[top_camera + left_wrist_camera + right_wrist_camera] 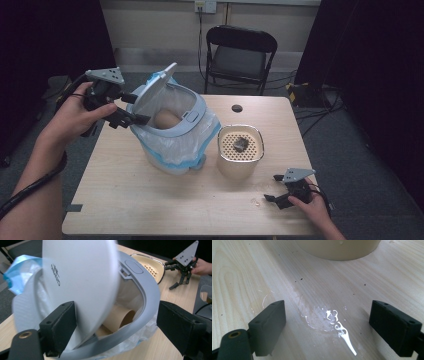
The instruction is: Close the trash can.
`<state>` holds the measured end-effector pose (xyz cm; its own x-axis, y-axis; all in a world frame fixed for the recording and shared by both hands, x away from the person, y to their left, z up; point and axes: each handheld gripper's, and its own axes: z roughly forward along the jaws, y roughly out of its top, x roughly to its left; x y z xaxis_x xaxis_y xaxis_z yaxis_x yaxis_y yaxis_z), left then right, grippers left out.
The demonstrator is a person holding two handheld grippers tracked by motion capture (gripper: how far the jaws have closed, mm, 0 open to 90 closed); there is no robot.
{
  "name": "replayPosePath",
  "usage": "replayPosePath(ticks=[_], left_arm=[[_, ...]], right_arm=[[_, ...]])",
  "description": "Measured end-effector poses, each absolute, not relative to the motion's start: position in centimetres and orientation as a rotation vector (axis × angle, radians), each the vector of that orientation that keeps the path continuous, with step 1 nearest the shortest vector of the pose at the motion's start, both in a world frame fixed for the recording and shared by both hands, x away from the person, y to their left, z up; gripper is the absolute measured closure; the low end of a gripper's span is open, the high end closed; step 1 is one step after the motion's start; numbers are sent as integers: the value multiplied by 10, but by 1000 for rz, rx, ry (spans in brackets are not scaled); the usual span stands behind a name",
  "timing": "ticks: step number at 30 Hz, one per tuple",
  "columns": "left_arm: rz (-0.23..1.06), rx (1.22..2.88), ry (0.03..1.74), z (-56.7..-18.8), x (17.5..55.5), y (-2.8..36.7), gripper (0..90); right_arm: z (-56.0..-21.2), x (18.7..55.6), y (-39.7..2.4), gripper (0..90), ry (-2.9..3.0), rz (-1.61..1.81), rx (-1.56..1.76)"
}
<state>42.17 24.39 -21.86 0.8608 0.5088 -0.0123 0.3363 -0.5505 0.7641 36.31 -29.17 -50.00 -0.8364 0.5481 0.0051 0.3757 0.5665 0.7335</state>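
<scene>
High view: left gripper (136,116), jaws apart, straddles the grey-rimmed, bag-lined white plastic bin's (172,131) raised lid (152,93).

One camera looks down from above the table (150,200); two ride the grippers, close in, sharing the bin (147,290) and tabletop.

One lidded bin (172,125), one cardboard tube (166,119), one beige container (240,150), one chair (240,52)

Bin lid (80,282) motion-blurred; cardboard tube (117,317) half hidden (behind lid).
</scene>
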Motion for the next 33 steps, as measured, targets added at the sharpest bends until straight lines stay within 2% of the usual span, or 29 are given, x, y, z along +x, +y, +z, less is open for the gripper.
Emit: replayPosePath(ticks=[13,14,16,17,19,21,28,32,33], left_arm=[[134,2237,567,-231,425,215,212],[127,2236,570,-233,426,214,244],[132,2239,602,-236,428,211,384],[139,2241,620,-238,430,210,384],[130,2210,653,-238,433,209,508],[143,2197,690,-238,437,206,579],[228,2204,692,-238,443,185,618],[263,2260,671,-239,446,177,633],[268,2229,681,-241,446,174,639]], right_arm=[[-500,362,-292,134,2577,1127,766],[-500,362,-292,134,2577,1127,766],[-500,362,-292,134,2577,1127,766],[-500,362,-292,135,2577,1127,766],[-500,362,-292,134,2577,1127,766],[-500,362,-292,134,2576,1128,766],[-500,362,-292,134,2577,1127,766],[-500,362,-292,134,2577,1127,766],[-500,362,-292,134,2577,1127,766]])
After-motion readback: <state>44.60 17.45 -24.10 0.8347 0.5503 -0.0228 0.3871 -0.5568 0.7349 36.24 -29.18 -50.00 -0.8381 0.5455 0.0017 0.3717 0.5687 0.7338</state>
